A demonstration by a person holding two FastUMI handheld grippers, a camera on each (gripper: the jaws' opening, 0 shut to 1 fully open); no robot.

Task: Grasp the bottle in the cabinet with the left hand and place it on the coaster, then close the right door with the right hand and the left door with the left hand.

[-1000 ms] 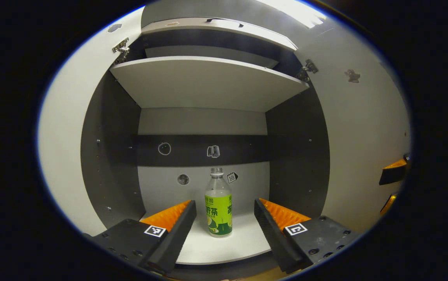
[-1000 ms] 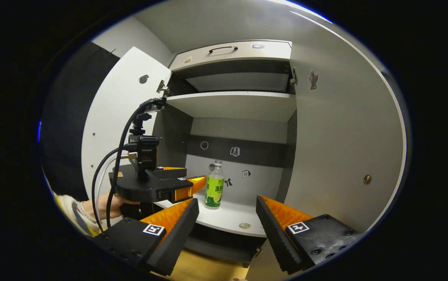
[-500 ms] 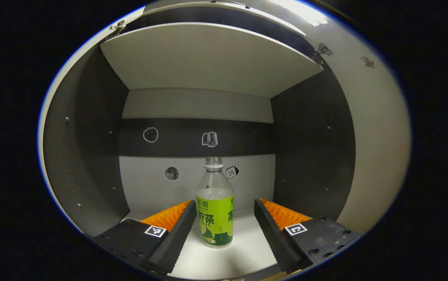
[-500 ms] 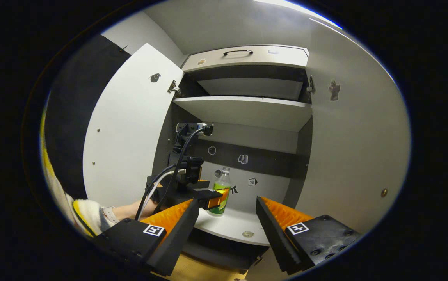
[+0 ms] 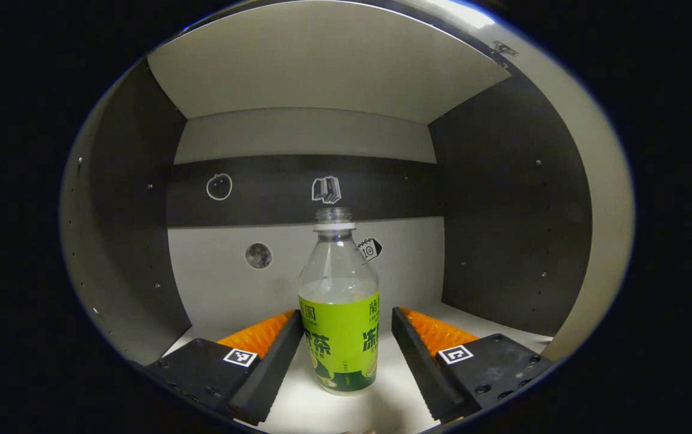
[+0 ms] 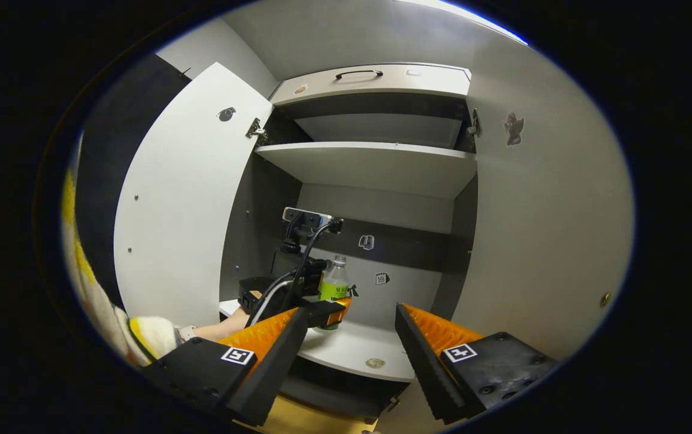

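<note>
Left tool [image 5: 347, 328] nearer, astride bottle [image 5: 340, 325]

The left gripper view looks from inside the cabinet [image 5: 490, 199], level and straight at its back wall, close to the bottle [image 5: 339, 313] standing between its own fingers. The right gripper view sits farther back, outside the cabinet [image 6: 261, 205], facing in and slightly upward between the two open doors. Both views share the lower compartment, the bottle [image 6: 334, 283] and the stickers on the back wall; the right gripper view also takes in the left gripper [image 6: 328, 313].
</note>
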